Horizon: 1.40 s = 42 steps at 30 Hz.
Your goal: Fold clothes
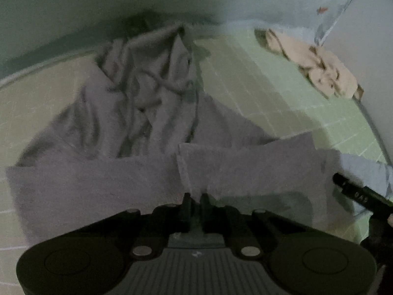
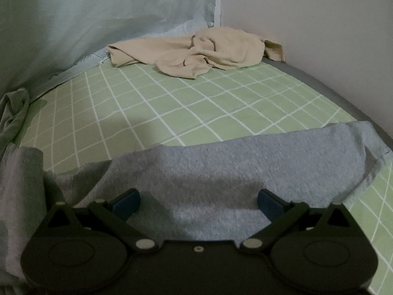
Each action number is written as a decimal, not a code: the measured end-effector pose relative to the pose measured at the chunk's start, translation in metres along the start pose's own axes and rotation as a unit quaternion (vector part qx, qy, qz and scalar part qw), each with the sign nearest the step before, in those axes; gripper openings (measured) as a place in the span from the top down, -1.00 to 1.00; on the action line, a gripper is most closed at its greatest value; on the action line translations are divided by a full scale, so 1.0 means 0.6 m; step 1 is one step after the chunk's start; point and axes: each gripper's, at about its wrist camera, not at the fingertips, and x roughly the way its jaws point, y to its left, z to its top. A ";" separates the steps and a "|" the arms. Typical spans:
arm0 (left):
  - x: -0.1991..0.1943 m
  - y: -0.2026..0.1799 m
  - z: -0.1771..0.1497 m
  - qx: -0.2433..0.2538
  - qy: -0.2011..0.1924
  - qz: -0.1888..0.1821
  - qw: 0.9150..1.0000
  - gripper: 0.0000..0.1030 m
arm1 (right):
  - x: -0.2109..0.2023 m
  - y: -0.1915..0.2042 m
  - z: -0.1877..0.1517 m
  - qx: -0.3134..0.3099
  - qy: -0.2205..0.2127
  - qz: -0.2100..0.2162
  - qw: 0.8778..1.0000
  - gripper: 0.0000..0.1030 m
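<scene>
Left wrist view, left to right: grey garment [image 1: 122,127] fills the left and centre of the frame, crumpled toward the top, flatter along the bottom where two edges meet mid-frame. Left tongs [image 1: 195,200] at bottom centre are closed, pinching the garment's near edge where those edges meet. Green checked bed [image 1: 258,78] shows at right, beige garment [image 1: 319,68] bunched in the upper right, and the tip of the right tongs pokes in at the right edge. Right wrist view: a bit of grey-green cloth [image 2: 14,113] at the left edge, can't tell what it is. Grey garment [image 2: 221,172] lies across the lower frame on the bed [image 2: 196,113]. Right tongs [image 2: 199,202] at bottom centre are open wide, blue pads [image 2: 127,202] either side of the fabric, not pressing on it; can't tell whether the tips touch the cloth. Beige garment [image 2: 196,54] sits in a heap at top centre by the pale blue quilt [image 2: 98,24] with a carrot print. Progress, my read: early. Grey one is partly spread, no clean fold visible, one edge gripped and the other side not yet taken. Beige one looks untouched. Left: grip the right side, fold the grey, then do the beige.
</scene>
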 end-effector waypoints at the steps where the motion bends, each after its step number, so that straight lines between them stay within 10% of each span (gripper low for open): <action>1: -0.017 0.001 -0.003 0.008 -0.014 0.010 1.000 0.87 | 0.000 0.000 -0.001 -0.001 -0.002 0.000 1.000 -1.00; 11: -0.142 0.107 -0.063 -0.081 -0.069 0.087 0.990 0.86 | -0.010 0.004 -0.012 -0.007 -0.004 0.002 1.000 -1.00; 19: -0.120 0.200 -0.139 -0.192 -0.027 0.114 0.974 0.72 | -0.019 0.011 -0.017 -0.016 0.005 0.001 1.000 -1.00; 30: -0.077 0.248 -0.158 -0.215 0.002 0.132 0.968 -0.27 | -0.033 0.006 -0.024 -0.009 0.040 0.011 0.999 -1.00; 42: -0.182 0.179 -0.159 -0.190 -0.059 0.152 0.968 -0.58 | -0.043 -0.094 -0.038 0.002 0.026 0.009 1.000 -1.00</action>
